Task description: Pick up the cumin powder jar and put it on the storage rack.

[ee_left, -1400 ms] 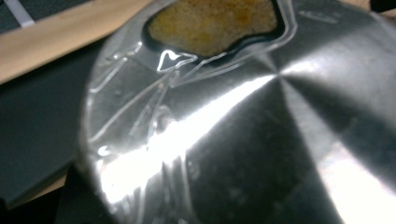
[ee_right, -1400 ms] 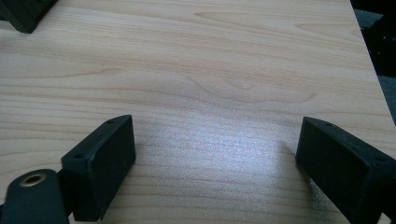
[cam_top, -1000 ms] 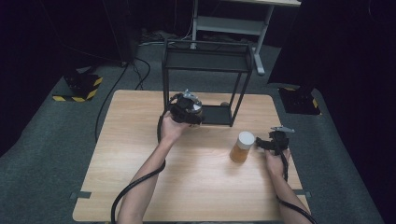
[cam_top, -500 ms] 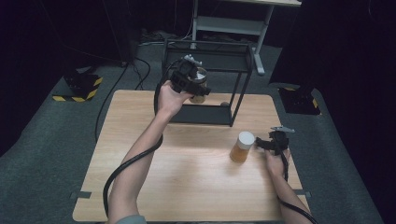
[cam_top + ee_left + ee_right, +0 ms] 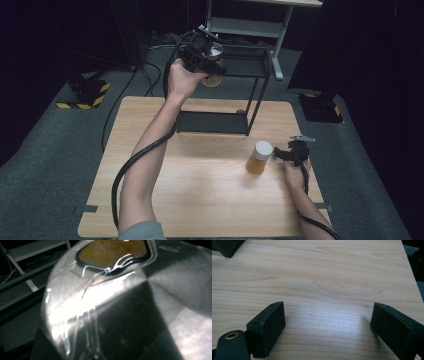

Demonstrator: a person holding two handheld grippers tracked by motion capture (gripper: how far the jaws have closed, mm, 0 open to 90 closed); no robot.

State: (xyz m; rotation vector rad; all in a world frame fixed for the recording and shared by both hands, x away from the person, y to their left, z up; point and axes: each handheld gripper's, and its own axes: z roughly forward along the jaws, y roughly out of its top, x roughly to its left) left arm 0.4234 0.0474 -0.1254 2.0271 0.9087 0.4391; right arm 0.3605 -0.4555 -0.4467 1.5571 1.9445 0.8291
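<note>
Over on the left, a jar (image 5: 214, 72) of amber contents is clamped in the left gripper (image 5: 202, 55) and held high, level with the top tier of the black two-tier rack (image 5: 260, 80), just at its near left edge; in the left gripper view its clear wall (image 5: 112, 315) is pressed right up against the lens. It is not yet set down, so that placement is judged half done. Moving right, a second white-lidded jar (image 5: 259, 157) is seen standing on the wooden table (image 5: 200, 200), untouched. Just beside it, the right gripper (image 5: 281, 155) is rested low, jaws spread wide with nothing but bare wood between them. That jar is judged next to be shelved.
</note>
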